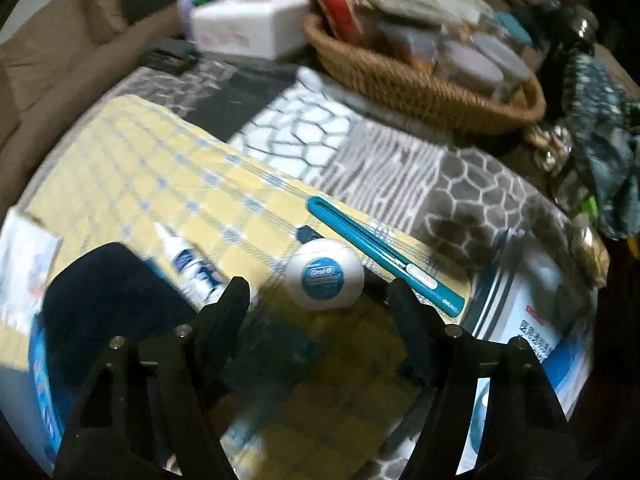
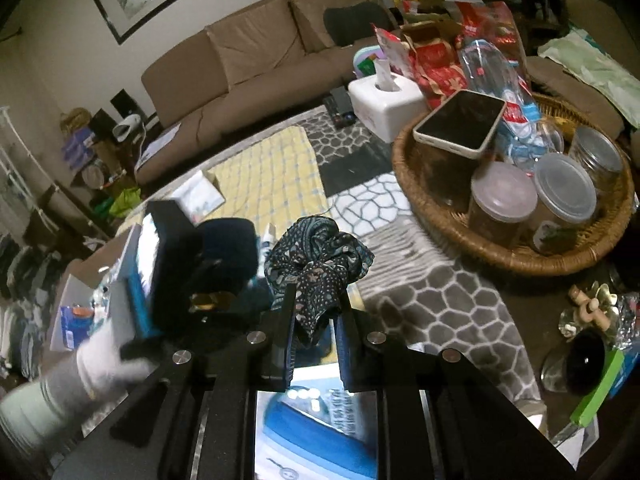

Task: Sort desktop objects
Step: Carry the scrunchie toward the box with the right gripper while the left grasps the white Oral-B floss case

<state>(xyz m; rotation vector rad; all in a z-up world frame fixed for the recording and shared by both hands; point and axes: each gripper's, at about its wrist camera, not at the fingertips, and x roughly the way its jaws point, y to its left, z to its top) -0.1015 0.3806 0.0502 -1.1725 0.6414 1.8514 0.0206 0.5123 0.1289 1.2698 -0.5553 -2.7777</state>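
Observation:
My left gripper (image 1: 318, 296) is open, pointing steeply down over a yellow checked cloth (image 1: 160, 184). A round white dental floss case (image 1: 325, 276) with a blue label lies just beyond its fingertips, and neither pad touches it. A teal utility knife (image 1: 384, 248) lies right of the case, a small white and blue tube (image 1: 192, 264) left of it. My right gripper (image 2: 316, 304) is shut on a dark blue patterned fabric scrunchie (image 2: 320, 260), held above the table. The same patterned fabric (image 1: 600, 132) shows at the right edge of the left wrist view.
A wicker basket (image 2: 516, 256) with lidded jars, a phone and bottles stands at the right. A white tissue box (image 2: 386, 106) sits behind it. A gloved hand (image 2: 104, 360) holds the other gripper at the left. A grey patterned mat (image 2: 432, 304) covers the table; a brown sofa (image 2: 248, 60) stands beyond.

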